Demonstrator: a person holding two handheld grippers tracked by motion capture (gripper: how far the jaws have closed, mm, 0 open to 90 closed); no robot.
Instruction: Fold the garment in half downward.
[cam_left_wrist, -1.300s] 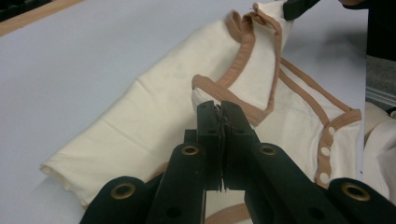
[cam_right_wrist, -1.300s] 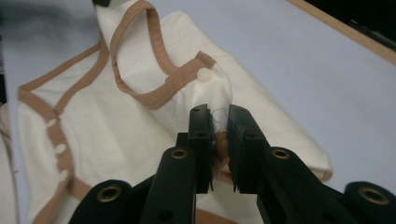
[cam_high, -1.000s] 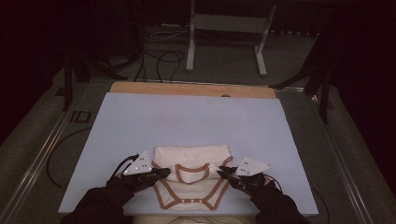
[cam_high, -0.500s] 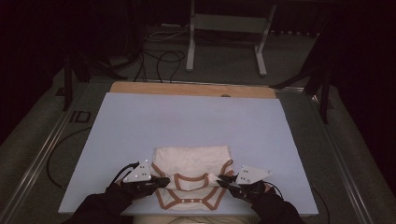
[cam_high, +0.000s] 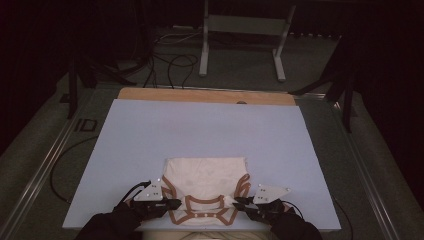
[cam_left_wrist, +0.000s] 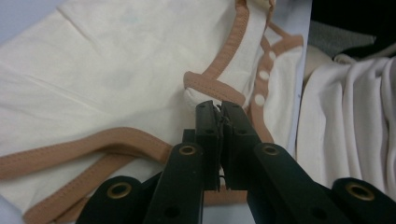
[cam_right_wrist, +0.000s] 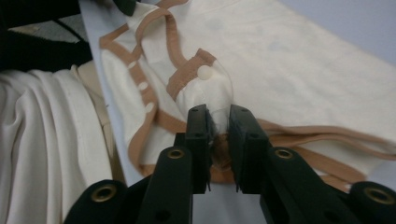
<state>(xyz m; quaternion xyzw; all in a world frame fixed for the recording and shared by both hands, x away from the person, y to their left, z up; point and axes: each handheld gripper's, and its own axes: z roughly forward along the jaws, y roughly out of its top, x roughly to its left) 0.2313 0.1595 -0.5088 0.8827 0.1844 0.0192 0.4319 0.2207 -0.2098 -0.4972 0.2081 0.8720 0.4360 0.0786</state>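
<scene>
Garment (cam_high: 205, 187) edge pinched between jaws of both grippers, near table (cam_high: 200, 130) edge.

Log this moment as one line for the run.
left gripper: shut on garment | right gripper: shut on garment | garment: flat on table

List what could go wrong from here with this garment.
The left claw pinches only a thin fold of the cream bodysuit, so the fabric may slip out. The bodysuit's snap edge lies at the table's near edge, so a tug toward the person could drag it off.
</scene>
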